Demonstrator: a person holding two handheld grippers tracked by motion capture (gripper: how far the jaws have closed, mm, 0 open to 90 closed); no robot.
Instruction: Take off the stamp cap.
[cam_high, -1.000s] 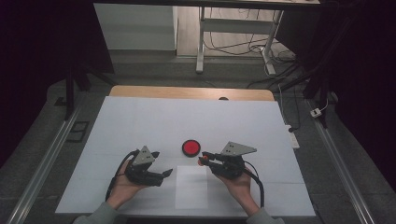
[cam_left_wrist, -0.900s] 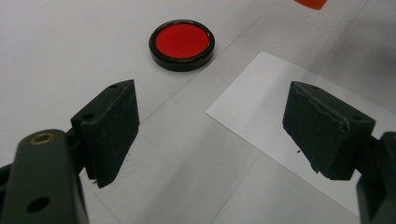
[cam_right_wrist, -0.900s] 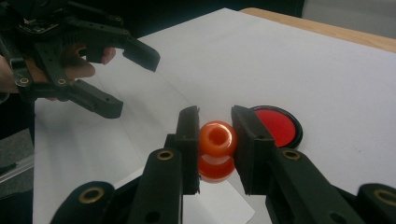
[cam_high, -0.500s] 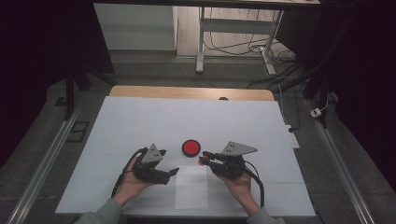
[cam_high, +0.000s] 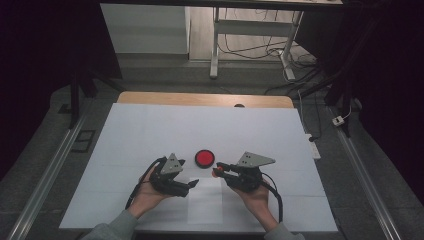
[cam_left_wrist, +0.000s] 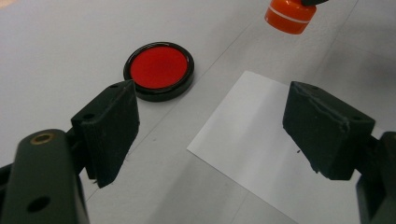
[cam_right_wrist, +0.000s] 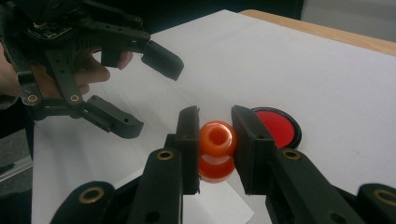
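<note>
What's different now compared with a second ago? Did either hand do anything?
The left gripper slid across the white table toward the middle, closer to the sheet of paper, jaws open and empty. Everything else stayed put: the right gripper keeps its grip on the small orange piece, and the red disc lies where it was.

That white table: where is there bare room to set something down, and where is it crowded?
The white table is bare beyond the round red pad in its black rim, up to the wooden far edge, and along both side edges. It is crowded near the person: left tool, right tool gripping an orange plastic stamp, white paper sheet.
</note>
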